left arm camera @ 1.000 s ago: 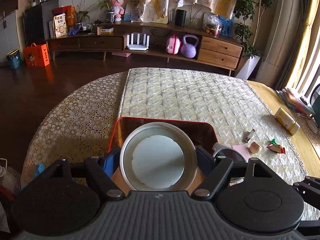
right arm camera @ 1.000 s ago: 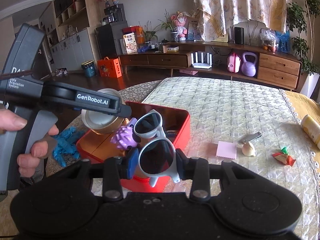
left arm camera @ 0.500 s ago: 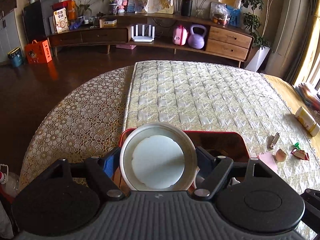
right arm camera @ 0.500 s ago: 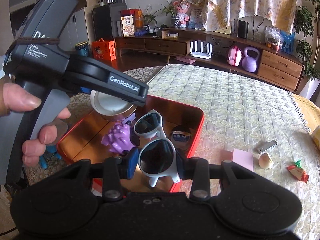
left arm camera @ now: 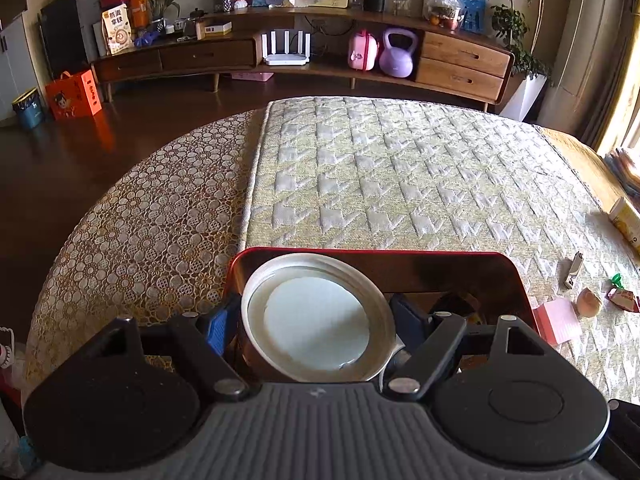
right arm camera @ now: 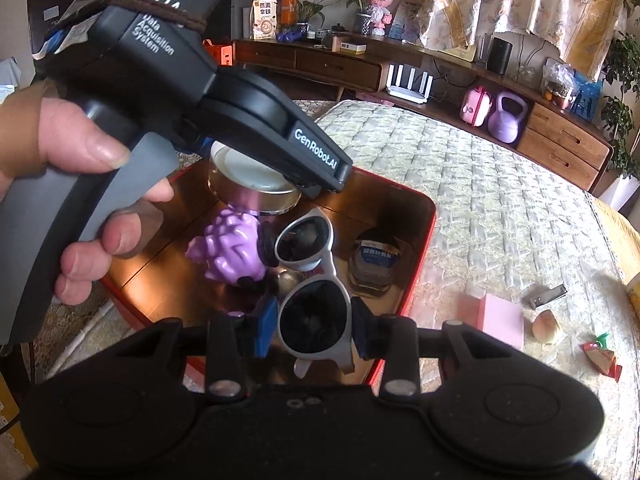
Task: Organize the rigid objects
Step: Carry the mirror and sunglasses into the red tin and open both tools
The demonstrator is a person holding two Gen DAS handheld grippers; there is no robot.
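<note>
1. Since the earlier frames both of my tongs have come further over the red tray; its far rim now sits higher in the left view, and the tin has sunk lower inside it.
2. My left gripper is pinching the round tin between its blue pads; the tin's pale lid faces the camera, and it hangs over the tray's left rear corner (whether it touches the floor of the tray I cannot tell).
3. My right gripper is pressed against the white sunglasses, clamping the near lens; the far lens points away over the tray's middle.
4. Just left of the far lens lies the purple spiky toy on the tray's coppery floor; right of the sunglasses stands a small glass jar with a blue label.
5. My left hand wraps the grey handle in the right view; the left tool's black body crosses above the tin.
6. On the quilted cloth right of the tray lie a pink notepad, a nail clipper, a peach-coloured shell-like piece and a red wrapped sweet, all apart from the tray.
</note>
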